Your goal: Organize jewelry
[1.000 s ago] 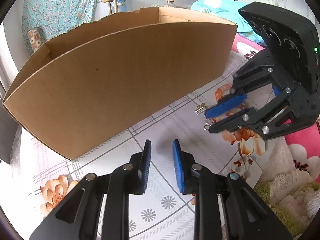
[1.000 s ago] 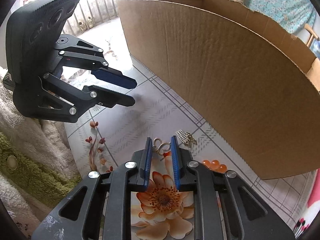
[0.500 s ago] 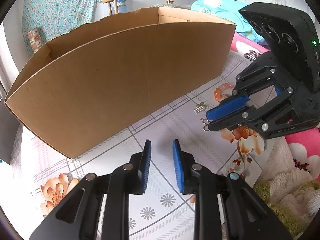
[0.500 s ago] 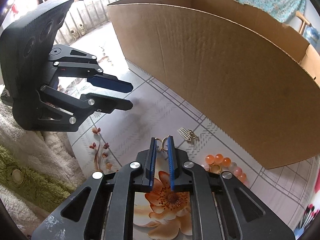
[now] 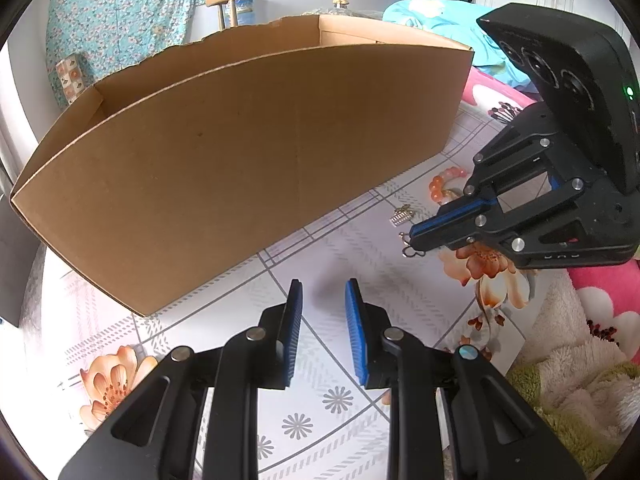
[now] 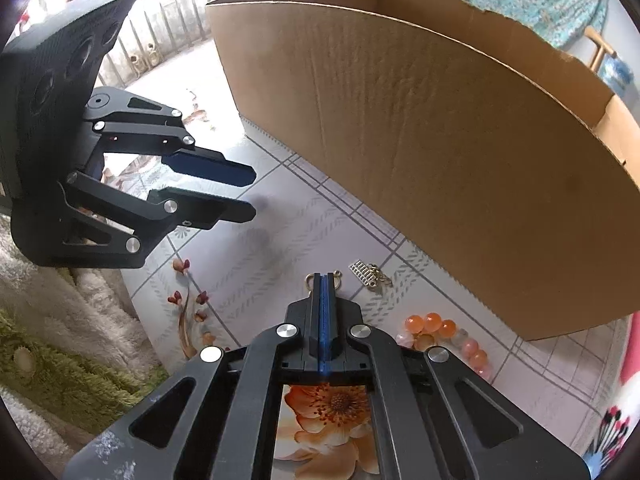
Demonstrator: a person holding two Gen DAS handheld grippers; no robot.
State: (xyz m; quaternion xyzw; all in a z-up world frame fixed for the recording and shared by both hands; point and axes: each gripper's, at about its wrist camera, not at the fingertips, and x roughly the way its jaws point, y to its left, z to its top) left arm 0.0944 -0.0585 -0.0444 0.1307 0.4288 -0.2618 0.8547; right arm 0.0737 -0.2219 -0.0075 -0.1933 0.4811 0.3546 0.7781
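Note:
My right gripper (image 6: 324, 280) is shut on a small gold earring (image 6: 310, 279), whose loops stick out on both sides of the tips; it also shows in the left wrist view (image 5: 416, 240) with the earring (image 5: 409, 245) at its tips. A second gold earring (image 6: 366, 274) lies on the tablecloth just right of it, also in the left wrist view (image 5: 402, 216). An orange bead bracelet (image 6: 436, 330) lies near the box, also in the left wrist view (image 5: 440, 188). My left gripper (image 5: 323, 304) is open and empty above the cloth.
A large open cardboard box (image 5: 248, 152) stands on the floral tablecloth (image 5: 360, 264) behind the jewelry; it also shows in the right wrist view (image 6: 440, 140). Fluffy white and green fabric (image 5: 568, 368) lies at the table's right side.
My right gripper has closed fully on the gold earring and lifted slightly. The left gripper has stayed open and still.

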